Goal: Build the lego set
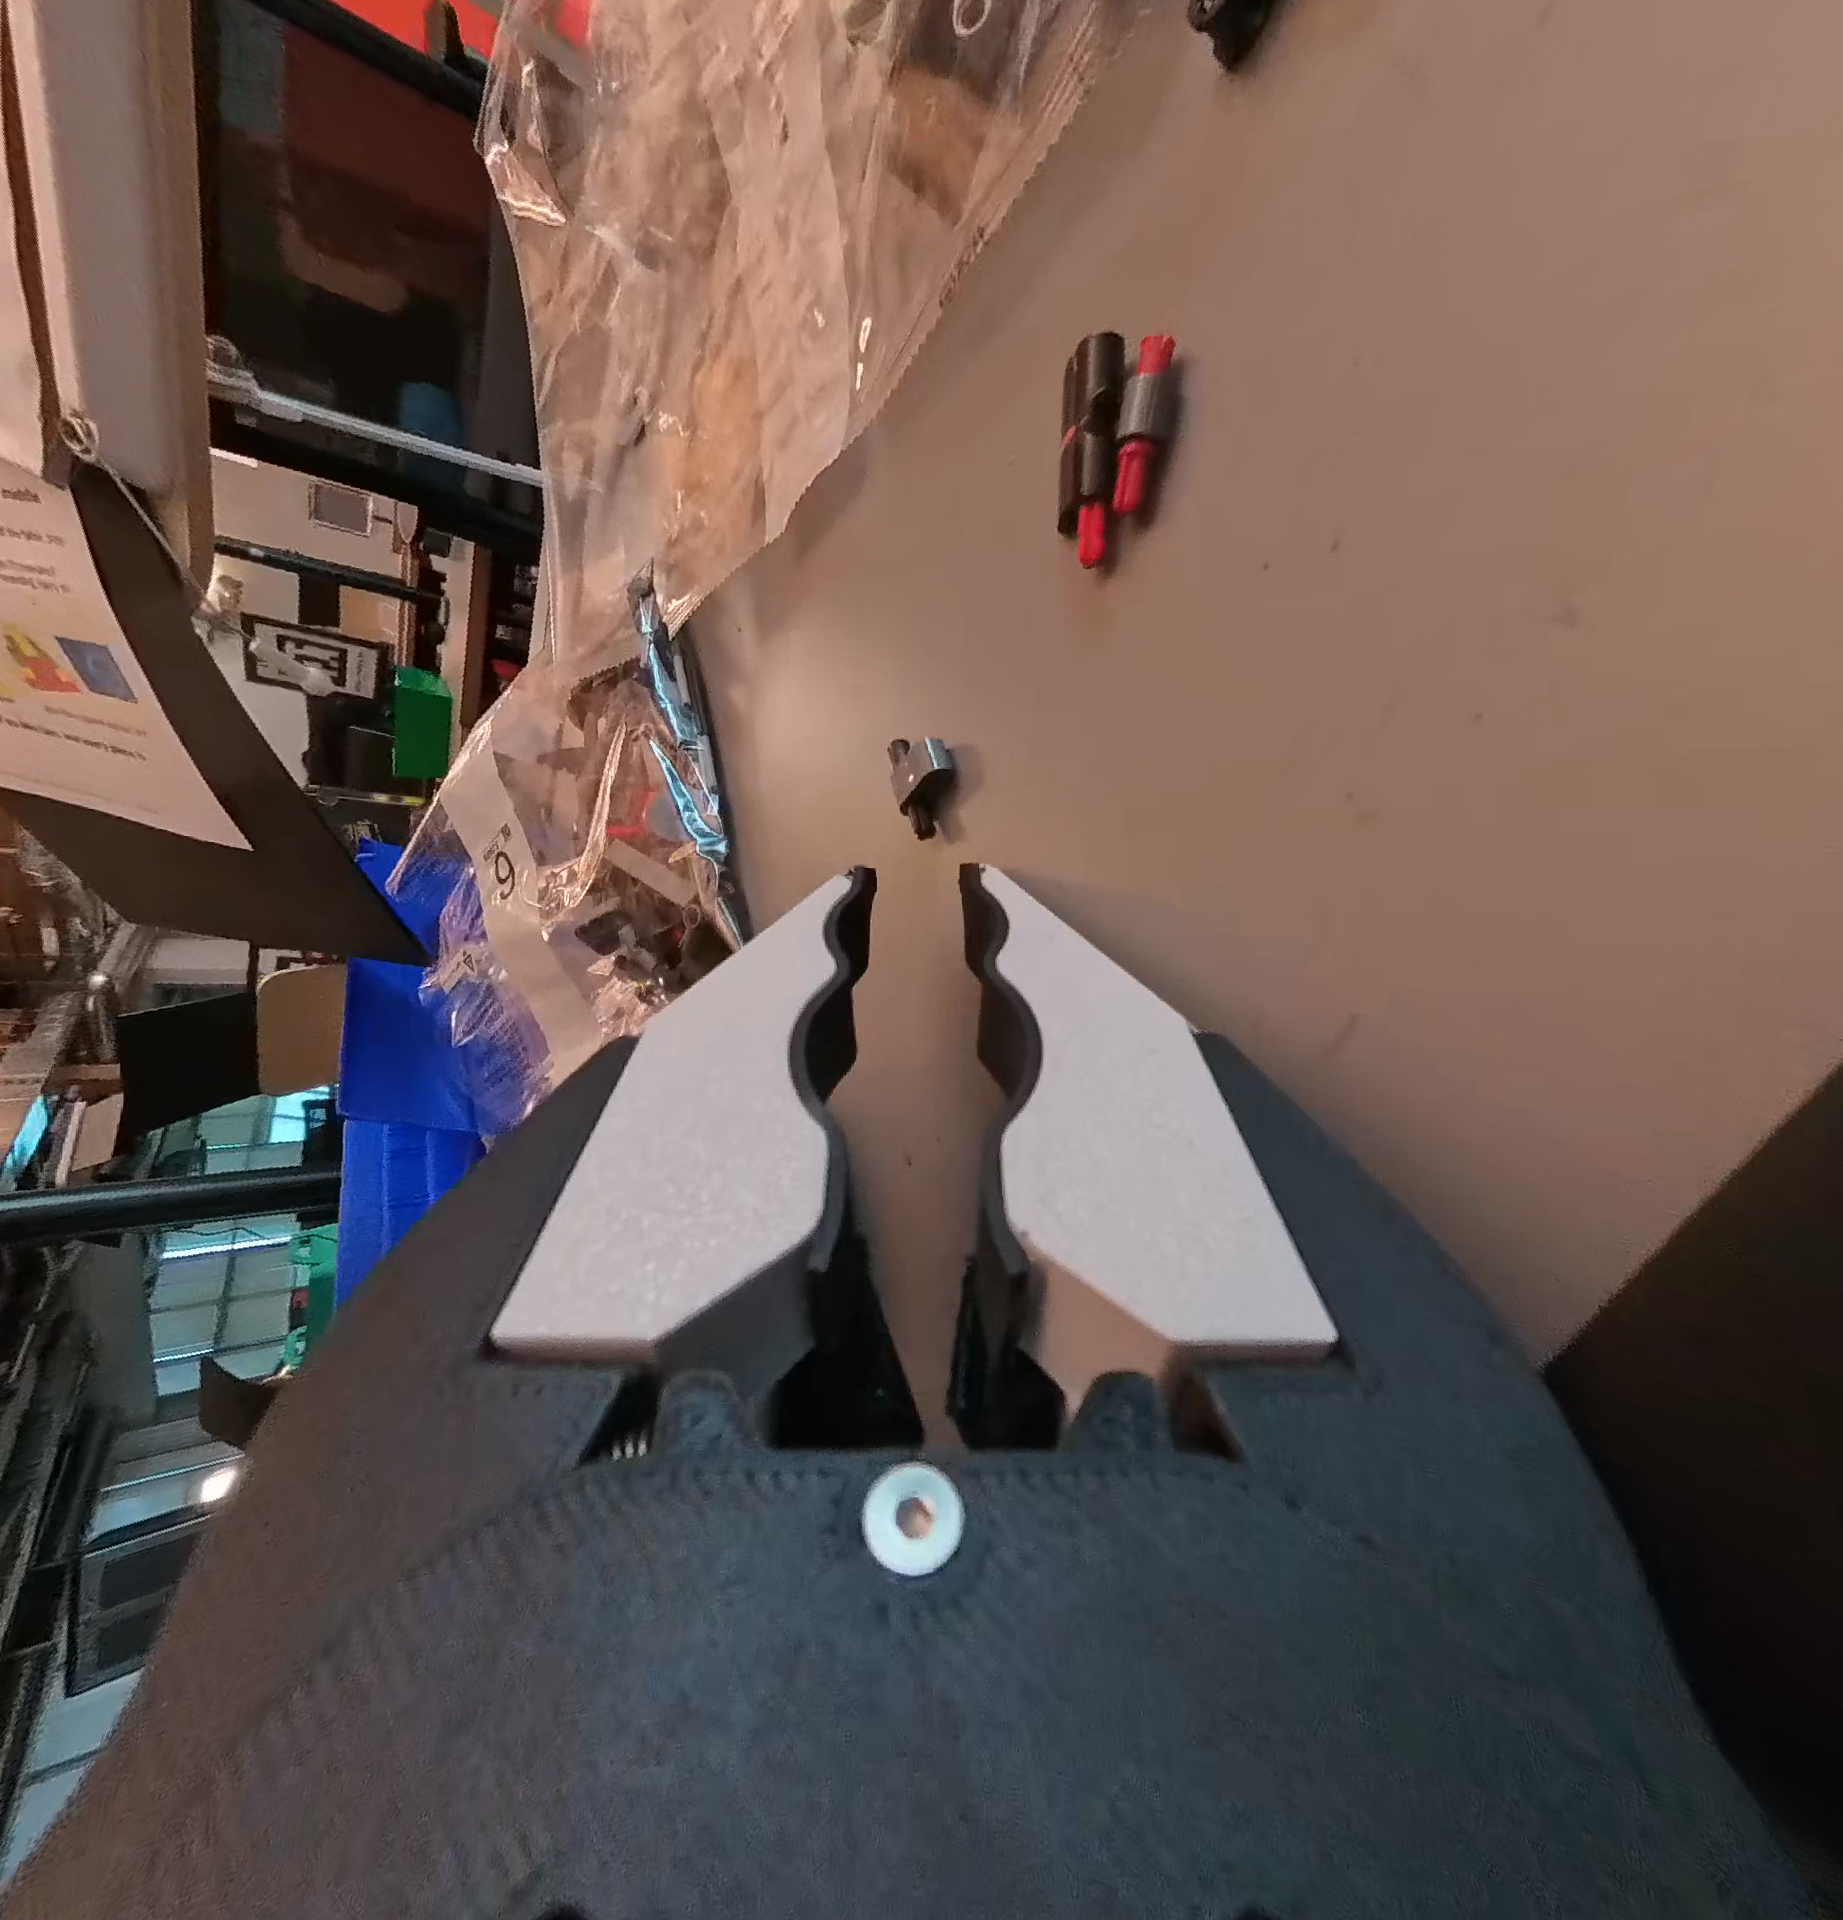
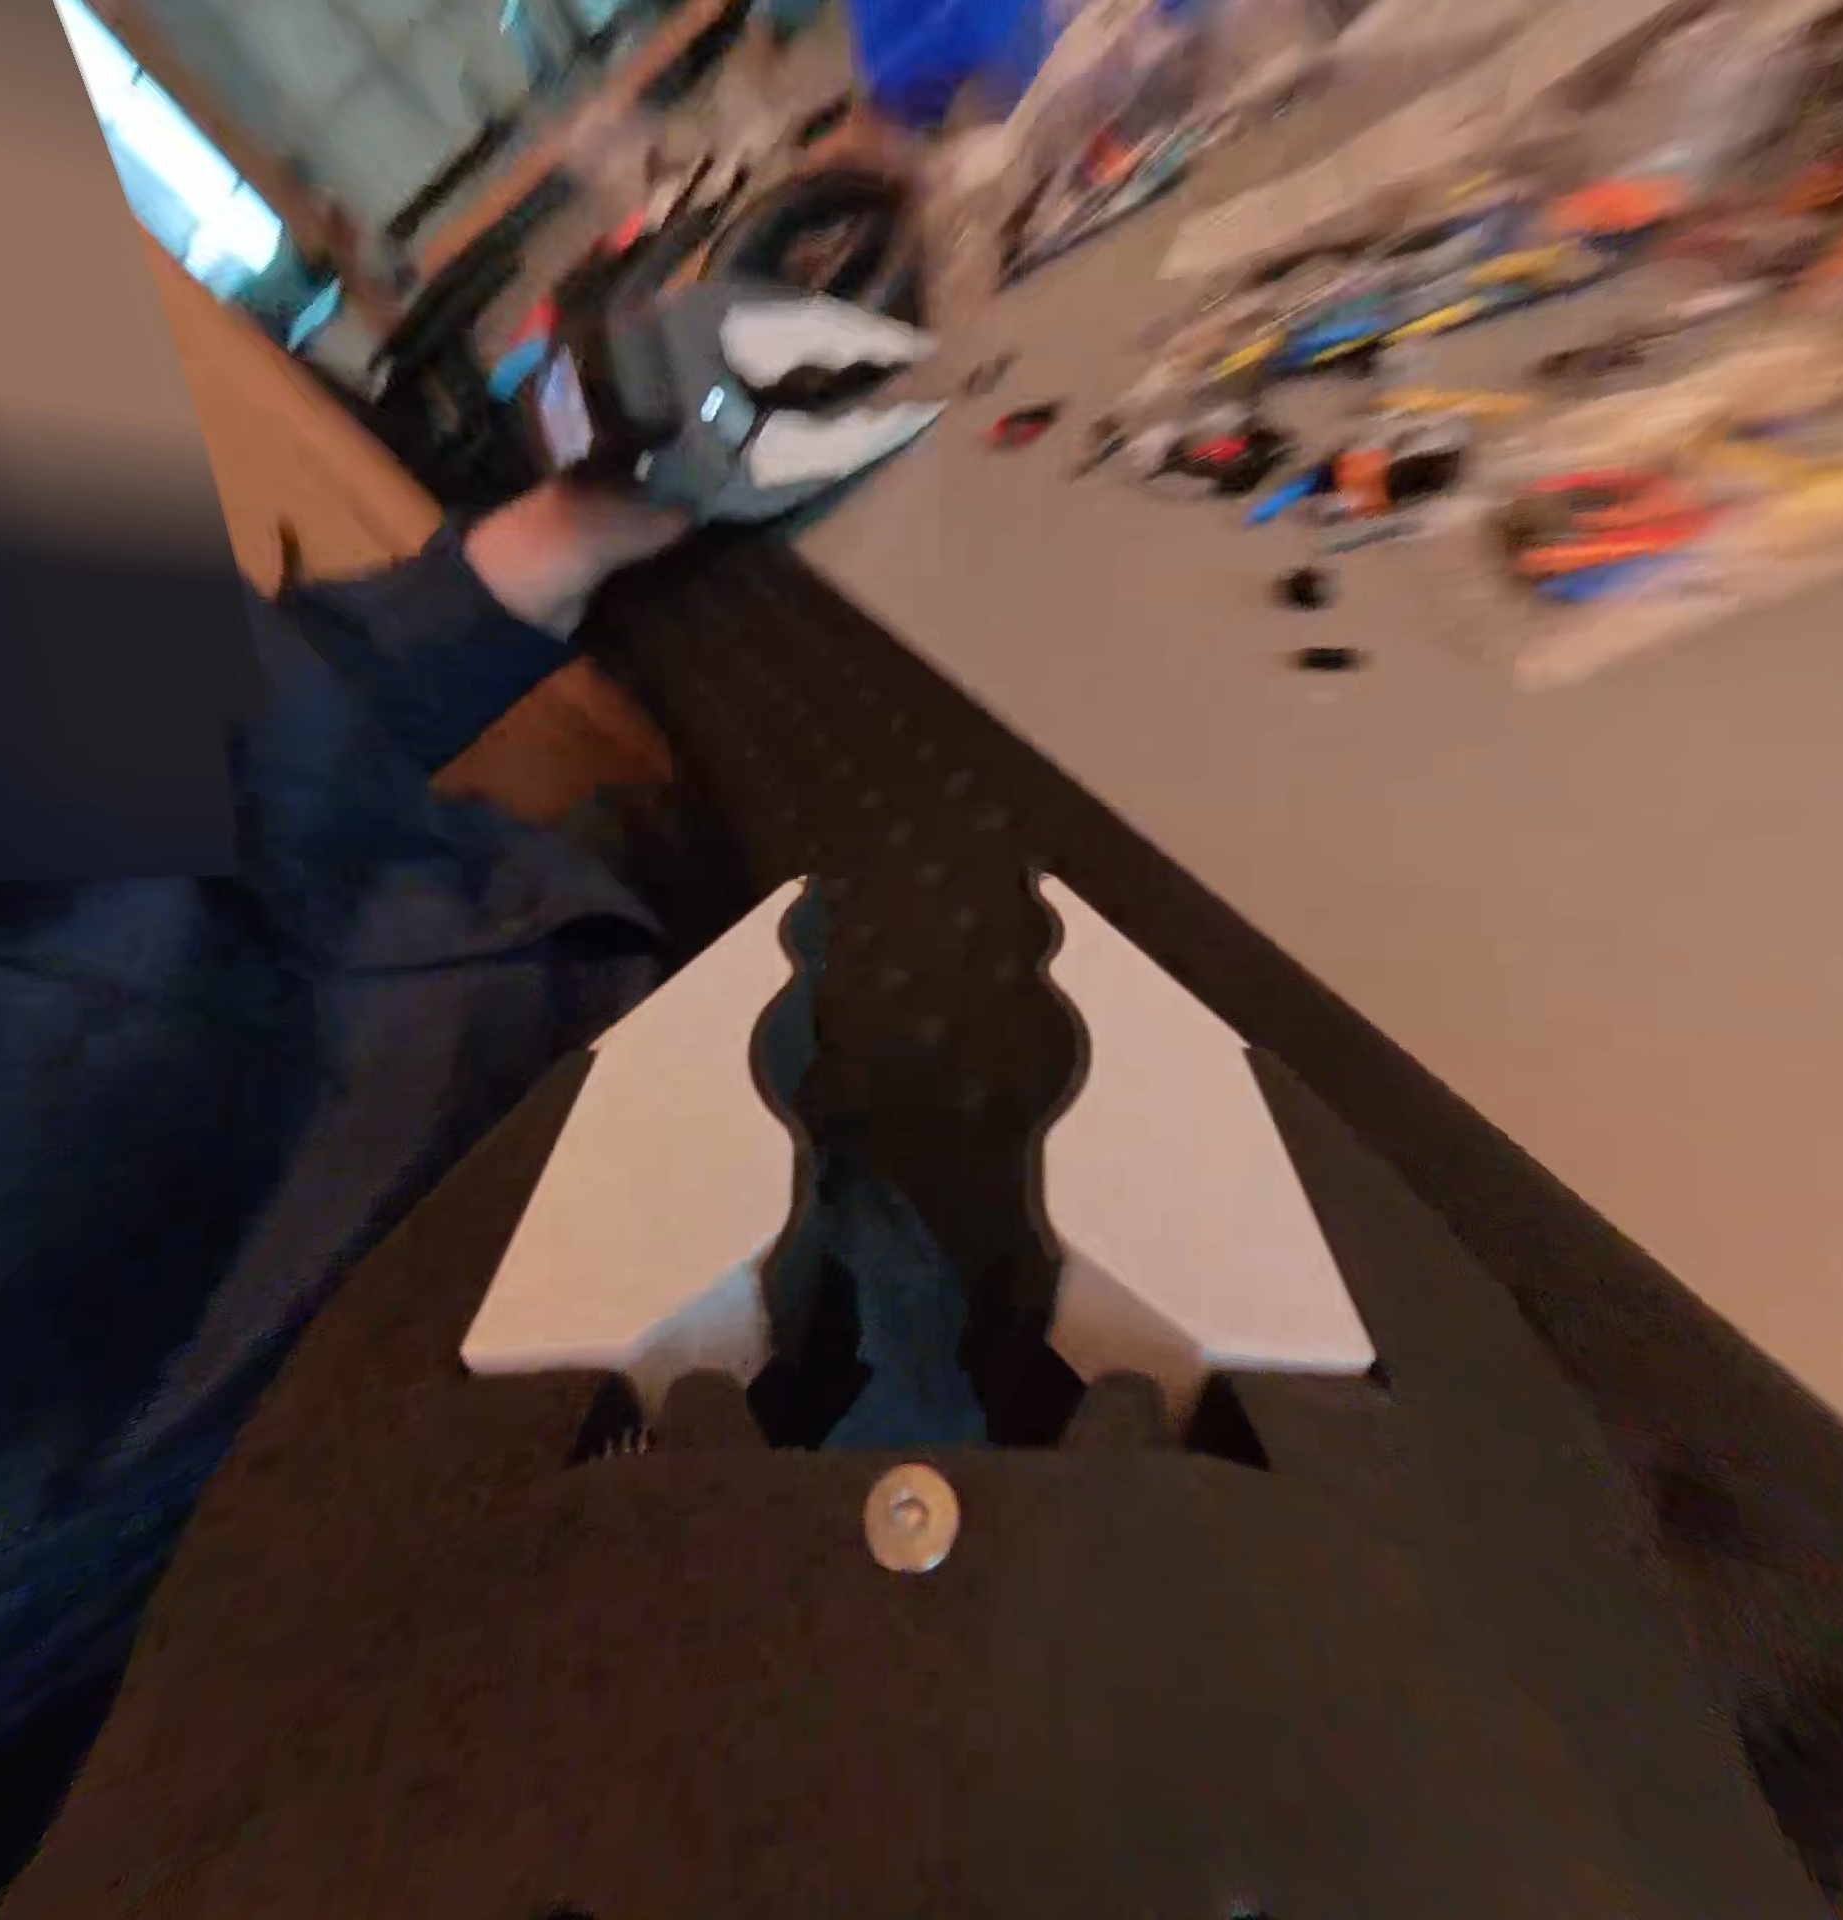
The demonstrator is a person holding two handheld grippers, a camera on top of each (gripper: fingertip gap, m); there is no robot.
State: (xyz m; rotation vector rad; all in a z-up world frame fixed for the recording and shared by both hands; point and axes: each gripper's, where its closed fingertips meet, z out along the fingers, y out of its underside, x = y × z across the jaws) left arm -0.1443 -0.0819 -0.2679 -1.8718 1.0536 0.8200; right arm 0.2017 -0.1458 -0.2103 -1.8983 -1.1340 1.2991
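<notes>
Just ahead of the left gripper (image 1: 917,883) – jaws parted, empty – a small grey-and-black pin piece (image 1: 922,781) lies on the tan table (image 1: 1416,727). Right gripper (image 2: 922,883) gapes empty, badly blurred. Closing off-centre could flick the pin toward the parts bags (image 1: 605,862).

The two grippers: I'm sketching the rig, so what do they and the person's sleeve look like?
Each gripper, left gripper and right gripper, has a textured black printed body, a silver centre screw and white-topped fingers with wavy black inner edges. The sleeve is dark blue.
</notes>
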